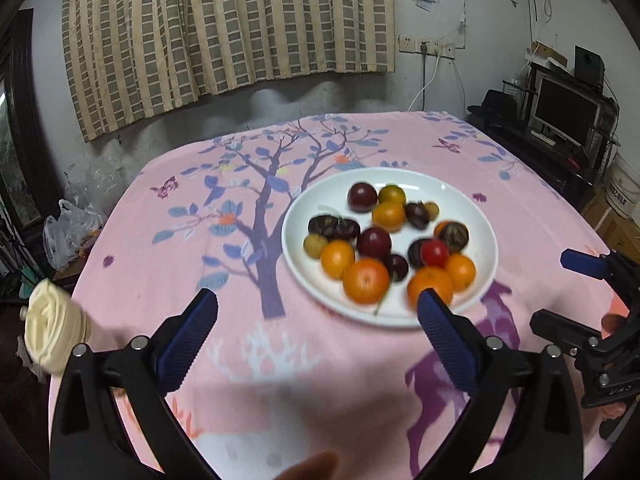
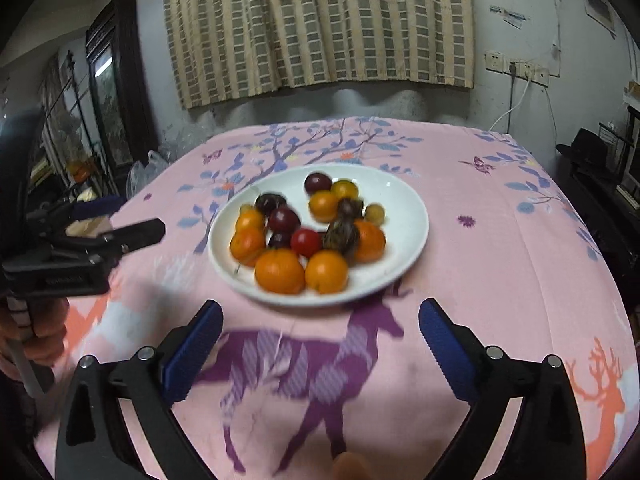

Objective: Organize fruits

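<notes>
Blue-padded fingers of the left gripper [image 1: 318,300] fill the bottom of the left wrist view, spread wide with nothing between them; the right-hand finger's tip overlaps the near rim of the plate [image 1: 304,204] in that view, though whether it touches cannot be told. Jaws of the right gripper [image 2: 320,311] stand equally wide and empty, hovering over the purple deer printed on the pink tablecloth [image 2: 500,248], a little short of the plate's near edge.

All the fruit sits on the white plate, near the middle of the table. Oranges [image 2: 279,271] crowd the near side — two side by side at the front in the right wrist view, others along the left and right of the heap. Dark purple plums [image 2: 283,219] lie further in, with one small red tomato [image 2: 306,242] among them. A yellowish small fruit [image 2: 375,213] rests at the far right of the pile. The fruit is slightly blurred.

Behind the table hangs a checked curtain [image 2: 320,20], and plastic bags [image 1: 68,232] lie off the left edge.
</notes>
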`<state>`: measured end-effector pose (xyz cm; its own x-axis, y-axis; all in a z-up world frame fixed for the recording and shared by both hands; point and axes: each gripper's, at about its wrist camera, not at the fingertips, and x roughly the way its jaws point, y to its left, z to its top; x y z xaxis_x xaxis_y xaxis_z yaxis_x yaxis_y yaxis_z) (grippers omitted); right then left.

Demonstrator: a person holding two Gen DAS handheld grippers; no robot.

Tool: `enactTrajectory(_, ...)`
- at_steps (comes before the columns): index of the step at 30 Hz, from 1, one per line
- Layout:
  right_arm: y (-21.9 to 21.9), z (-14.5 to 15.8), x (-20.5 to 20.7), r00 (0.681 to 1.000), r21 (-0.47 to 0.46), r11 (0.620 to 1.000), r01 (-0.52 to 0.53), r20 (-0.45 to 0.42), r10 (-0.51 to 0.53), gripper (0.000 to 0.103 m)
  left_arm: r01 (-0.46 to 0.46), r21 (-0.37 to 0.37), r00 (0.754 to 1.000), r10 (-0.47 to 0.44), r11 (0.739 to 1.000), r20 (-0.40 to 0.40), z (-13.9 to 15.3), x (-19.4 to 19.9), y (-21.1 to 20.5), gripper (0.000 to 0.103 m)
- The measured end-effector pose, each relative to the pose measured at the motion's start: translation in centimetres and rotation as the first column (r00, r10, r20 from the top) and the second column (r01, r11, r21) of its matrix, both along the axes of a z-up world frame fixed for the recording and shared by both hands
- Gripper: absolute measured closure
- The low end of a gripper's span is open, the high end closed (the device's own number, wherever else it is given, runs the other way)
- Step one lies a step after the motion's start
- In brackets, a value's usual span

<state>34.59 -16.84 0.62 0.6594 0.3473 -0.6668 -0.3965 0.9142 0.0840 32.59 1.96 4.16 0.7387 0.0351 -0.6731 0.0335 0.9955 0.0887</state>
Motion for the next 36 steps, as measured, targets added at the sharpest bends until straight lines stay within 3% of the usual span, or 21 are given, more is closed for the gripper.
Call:
enactTrajectory(7,0.3,-3.5,-3.6,0.997,-0.092,0.996,-0.001,-0.071,-0.006,0.004,-0.060,-0.070,0.997,0.056,0.996,-0.057,-3.5,-5.4,2.6,0.005)
enactTrajectory(13,1.4,-3.5,-5.5,0.999,-0.129,0.991,-0.043,-0.038,0.039,0.004,-0.143,-0.112,0.988,0.134,0.983,-0.082,-5.1,-6.9,4.7,0.005)
enactTrajectory(19,1.6,-3.6,-5.6,0.998,-0.139,0.989,-0.053,-0.050,0.047,0.004,-0.156,-0.079,0.986,0.150,0.985,-0.076,-5.4,-7.2,5.0,0.005)
enactTrajectory(28,1.4,-3.8,-5.4,0.997,-0.129,0.991,-0.045,-0.068,0.036,0.004,-0.088,-0.015,0.992,0.087,0.996,-0.089,-5.9,-7.2,3.3,0.005)
enactTrajectory(36,1.3,-3.8,-5.2,0.997,-0.128,0.991,-0.041,-0.073,0.031,0.004,-0.073,-0.008,0.993,0.072,0.997,-0.089,-6.1,-7.3,2.9,0.005)
